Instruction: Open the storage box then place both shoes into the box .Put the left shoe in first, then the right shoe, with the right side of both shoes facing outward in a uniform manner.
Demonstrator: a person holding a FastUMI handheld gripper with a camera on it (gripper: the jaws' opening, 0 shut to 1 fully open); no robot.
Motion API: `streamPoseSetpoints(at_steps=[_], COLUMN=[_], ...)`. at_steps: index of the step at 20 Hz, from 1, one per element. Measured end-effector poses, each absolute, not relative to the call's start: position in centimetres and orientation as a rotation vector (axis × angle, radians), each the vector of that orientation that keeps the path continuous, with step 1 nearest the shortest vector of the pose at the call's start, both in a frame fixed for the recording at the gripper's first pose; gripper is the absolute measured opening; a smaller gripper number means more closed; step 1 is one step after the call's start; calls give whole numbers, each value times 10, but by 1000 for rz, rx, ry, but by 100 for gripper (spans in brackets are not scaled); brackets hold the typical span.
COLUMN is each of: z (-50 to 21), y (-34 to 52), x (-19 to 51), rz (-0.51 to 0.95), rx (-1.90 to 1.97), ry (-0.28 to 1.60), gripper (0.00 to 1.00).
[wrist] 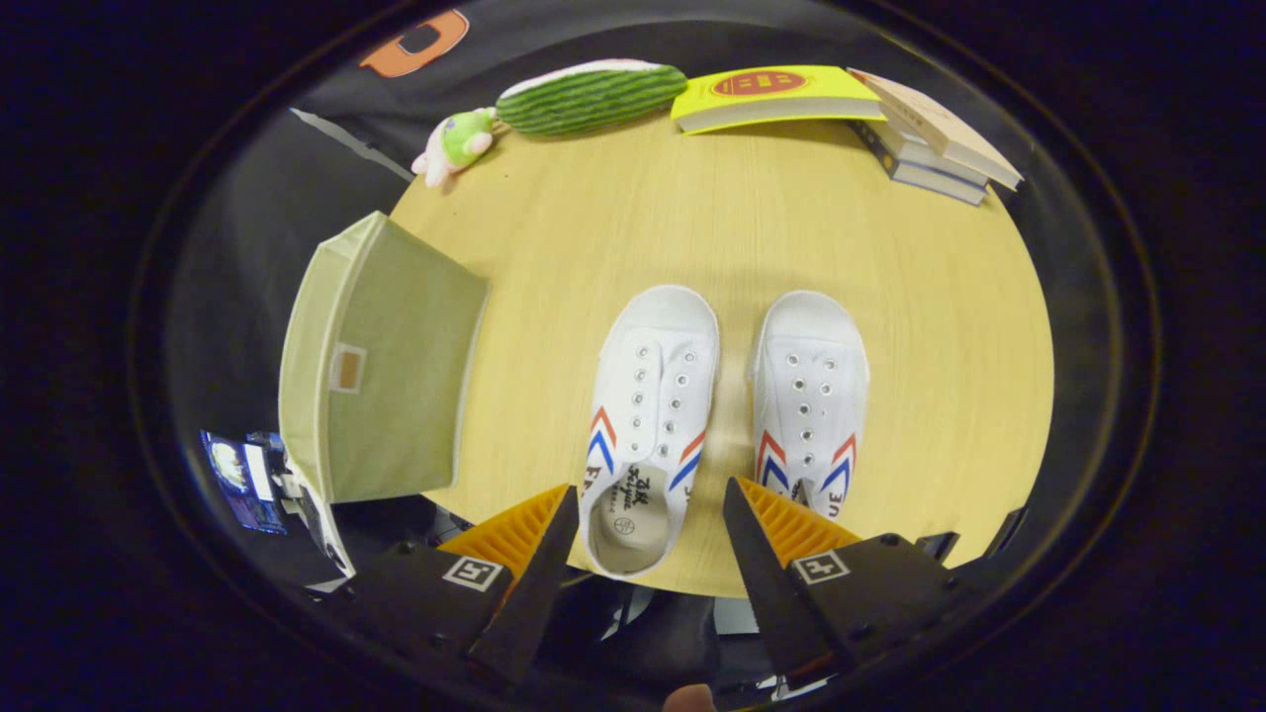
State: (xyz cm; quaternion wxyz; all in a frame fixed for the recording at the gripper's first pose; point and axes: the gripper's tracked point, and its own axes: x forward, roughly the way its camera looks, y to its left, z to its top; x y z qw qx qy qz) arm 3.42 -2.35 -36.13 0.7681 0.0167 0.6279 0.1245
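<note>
Two white canvas shoes with red and blue chevrons stand side by side on a round wooden table (771, 237), toes pointing away from me. The left shoe (648, 405) has its heel between my fingers, well below them. The right shoe (811, 396) lies just beyond my right finger. A pale green fabric storage box (381, 381) with its lid closed sits at the table's left edge, left of the shoes. My gripper (648, 499) hovers open above the table's near edge with nothing between its fingers.
At the table's far side lie a green watermelon-striped plush (588, 97), a small pink and green toy (455, 143), a yellow book (771, 97) and a stack of books (935, 138). A screen (242, 480) glows below the box, off the table.
</note>
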Motion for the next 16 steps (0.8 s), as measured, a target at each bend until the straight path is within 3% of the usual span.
streamPoseSetpoints(at_steps=[4,16], z=[-380,-415], y=[-39,-16], x=[52,69], rz=[242,286], rx=[56,202], ry=[1390,1490], gripper=[90,77])
